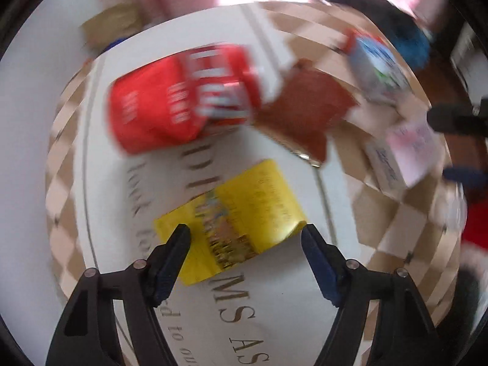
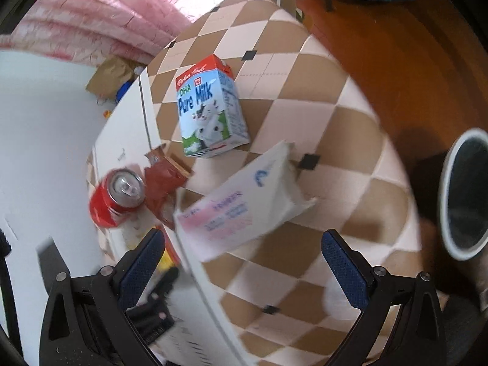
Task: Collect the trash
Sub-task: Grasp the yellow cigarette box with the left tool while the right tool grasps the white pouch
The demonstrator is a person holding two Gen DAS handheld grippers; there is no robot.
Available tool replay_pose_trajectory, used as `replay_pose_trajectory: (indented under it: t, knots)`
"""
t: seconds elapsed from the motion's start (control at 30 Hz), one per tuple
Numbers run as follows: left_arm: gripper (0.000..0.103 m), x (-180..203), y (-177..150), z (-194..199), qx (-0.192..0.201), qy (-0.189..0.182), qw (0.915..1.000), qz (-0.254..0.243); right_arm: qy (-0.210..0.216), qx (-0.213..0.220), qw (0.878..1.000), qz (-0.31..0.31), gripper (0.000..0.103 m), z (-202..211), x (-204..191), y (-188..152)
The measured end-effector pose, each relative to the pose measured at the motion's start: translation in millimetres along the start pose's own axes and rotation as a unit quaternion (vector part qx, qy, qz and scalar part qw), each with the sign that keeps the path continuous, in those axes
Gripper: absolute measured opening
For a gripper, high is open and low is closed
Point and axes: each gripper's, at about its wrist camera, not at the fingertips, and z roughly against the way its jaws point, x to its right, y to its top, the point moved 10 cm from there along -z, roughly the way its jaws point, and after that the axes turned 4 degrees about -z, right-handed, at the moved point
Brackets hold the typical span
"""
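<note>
Checkered surface (image 2: 305, 97) is littered; yellow wrapper (image 1: 244, 213) sits between left jaws, spread wide and empty; they should be closed squarely. Right jaws wide, empty.

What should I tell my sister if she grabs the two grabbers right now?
Left gripper: open, empty, fingers either side of the yellow packet.
Right gripper: open, empty, aimed at the white box.
On the table too: red can, brown wrapper, milk carton.
Bin sits off the table's right edge.
Done: nothing visibly collected. Left: all five pieces.
</note>
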Motion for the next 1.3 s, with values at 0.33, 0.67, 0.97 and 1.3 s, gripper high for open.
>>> replay_pose_trajectory:
  t: [0.33, 0.67, 0.97, 1.3]
  knots:
    - [0.073, -35.3, -9.9, 7.6, 0.015, 0.008, 0.9998, 0.003, -0.046, 0.028, 0.997, -0.058, 0.1, -26.4, -6.9, 15.4]
    - [0.081, 6.0, 6.6, -14.5, -0.029, 0.034, 0.9658, -0.255, -0.089, -0.001, 0.995, 0.051, 0.066, -16.0, -11.0, 2.3]
    - [0.064, 17.9, 28.0, -17.8, -0.019, -0.01, 0.9743, -0.224, -0.107, -0.014, 0.991, 0.083, 0.065, -18.9, -13.1, -0.7]
    - [0.064, -10.5, 19.9, -16.0, -0.028, -0.026, 0.9988, -0.031, -0.148, -0.029, 0.972, 0.182, 0.062, -27.0, -32.2, -24.1]
